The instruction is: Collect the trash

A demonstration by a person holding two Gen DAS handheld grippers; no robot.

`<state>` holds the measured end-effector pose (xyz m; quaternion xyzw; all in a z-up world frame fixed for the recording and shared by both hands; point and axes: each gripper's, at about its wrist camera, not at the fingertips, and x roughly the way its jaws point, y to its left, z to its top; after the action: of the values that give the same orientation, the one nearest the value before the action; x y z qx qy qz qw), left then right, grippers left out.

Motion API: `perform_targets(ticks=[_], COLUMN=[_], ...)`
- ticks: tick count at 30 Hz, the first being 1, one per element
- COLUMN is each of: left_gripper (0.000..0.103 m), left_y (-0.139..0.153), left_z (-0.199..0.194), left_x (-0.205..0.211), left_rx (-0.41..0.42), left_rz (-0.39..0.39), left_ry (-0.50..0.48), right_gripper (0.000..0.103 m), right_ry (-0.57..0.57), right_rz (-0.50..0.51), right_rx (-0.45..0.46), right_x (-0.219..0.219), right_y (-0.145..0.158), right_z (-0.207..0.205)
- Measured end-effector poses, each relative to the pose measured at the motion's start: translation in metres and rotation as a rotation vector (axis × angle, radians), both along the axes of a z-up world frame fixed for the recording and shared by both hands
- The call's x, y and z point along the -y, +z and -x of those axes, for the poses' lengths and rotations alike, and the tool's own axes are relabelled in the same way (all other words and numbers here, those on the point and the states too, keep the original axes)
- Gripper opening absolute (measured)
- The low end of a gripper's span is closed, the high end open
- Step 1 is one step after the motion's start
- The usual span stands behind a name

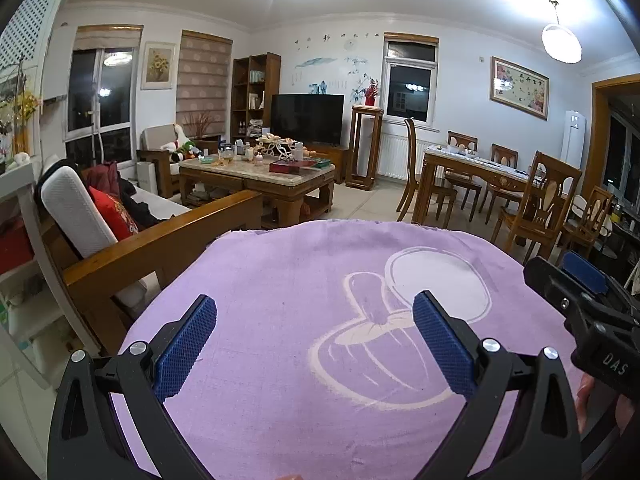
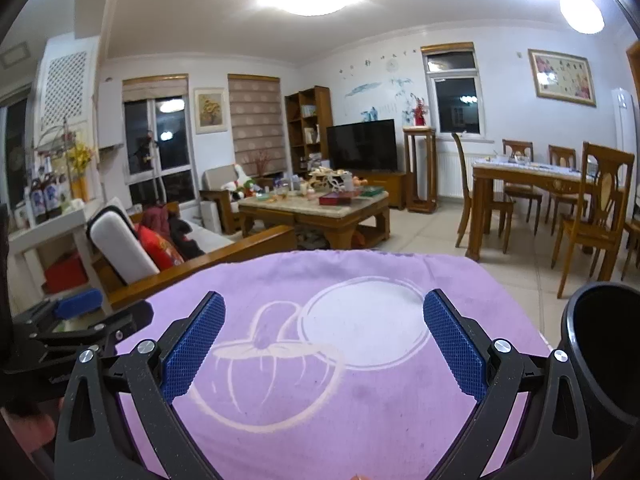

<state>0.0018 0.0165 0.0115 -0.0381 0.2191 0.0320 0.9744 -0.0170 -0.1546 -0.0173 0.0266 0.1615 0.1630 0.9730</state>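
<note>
Above purple cloth [image 1: 304, 360], left tool [image 1: 316, 344] and right tool [image 2: 324, 344] level, side by side, fingers apart

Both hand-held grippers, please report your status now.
Left hand-held gripper open, empty. Right hand-held gripper open, empty. Both over purple printed cloth; no trash visible on it. Black cylindrical container at right.

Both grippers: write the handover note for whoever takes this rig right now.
Left gripper: open, empty, over the purple cloth.
Right gripper: open, empty, over the same cloth, beside the left.
Black bin: at the cloth's right edge, seen only from the right wrist; its contents are out of sight.
Trash: none visible on the cloth. The cluttered coffee table across the room is the likely place to look, though items there are too small to identify.
Done: nothing evident. Left: find trash, grasp it, bin it.
</note>
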Motion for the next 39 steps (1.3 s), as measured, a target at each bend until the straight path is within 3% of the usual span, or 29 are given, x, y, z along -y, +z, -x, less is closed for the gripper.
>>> perform_targets(ticks=[39], left_gripper=[0.098], left_y=[0.0019], left_z=[0.0009], left_x=[-0.0070], left_rx=[0.003], left_rz=[0.005], left_ry=[0.009], right_gripper=[0.098], right_ry=[0.001], right_rz=[0.007], right_rx=[-0.021], right_x=[-0.0025], right_y=[0.0007], right_z=[-0.0033])
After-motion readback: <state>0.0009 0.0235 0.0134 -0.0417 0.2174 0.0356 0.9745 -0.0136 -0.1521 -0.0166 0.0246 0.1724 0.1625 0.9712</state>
